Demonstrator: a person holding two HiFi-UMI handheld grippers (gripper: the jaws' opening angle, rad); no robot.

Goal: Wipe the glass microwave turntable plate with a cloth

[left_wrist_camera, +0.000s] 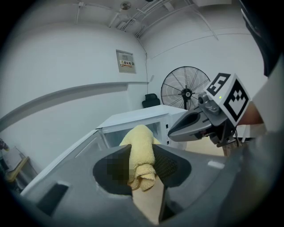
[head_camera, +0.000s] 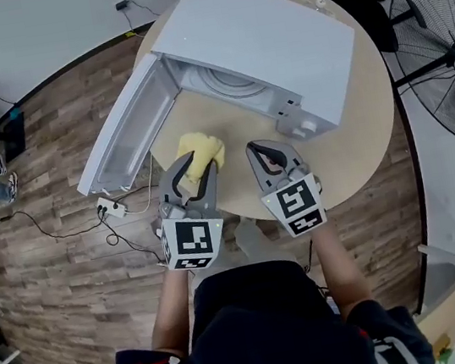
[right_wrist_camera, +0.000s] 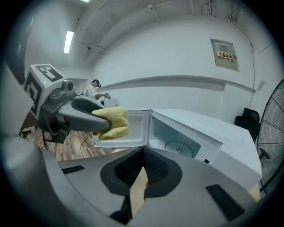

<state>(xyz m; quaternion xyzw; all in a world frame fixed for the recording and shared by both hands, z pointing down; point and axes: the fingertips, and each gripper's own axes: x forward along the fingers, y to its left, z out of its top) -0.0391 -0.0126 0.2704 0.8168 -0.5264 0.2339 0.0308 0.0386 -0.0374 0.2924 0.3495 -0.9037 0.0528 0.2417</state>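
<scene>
Head view: the glass turntable plate [head_camera: 233, 82] lies inside the open microwave [head_camera: 273, 37] on the desk [head_camera: 362, 138], mostly hidden under its roof. Left gripper view: the left gripper [left_wrist_camera: 143, 166] clamps a yellow cloth [left_wrist_camera: 141, 150], which blocks the cavity. Right gripper view: the right gripper [right_wrist_camera: 143, 156] is closed on nothing, and the plate shows beyond the door [right_wrist_camera: 128, 128]
</scene>
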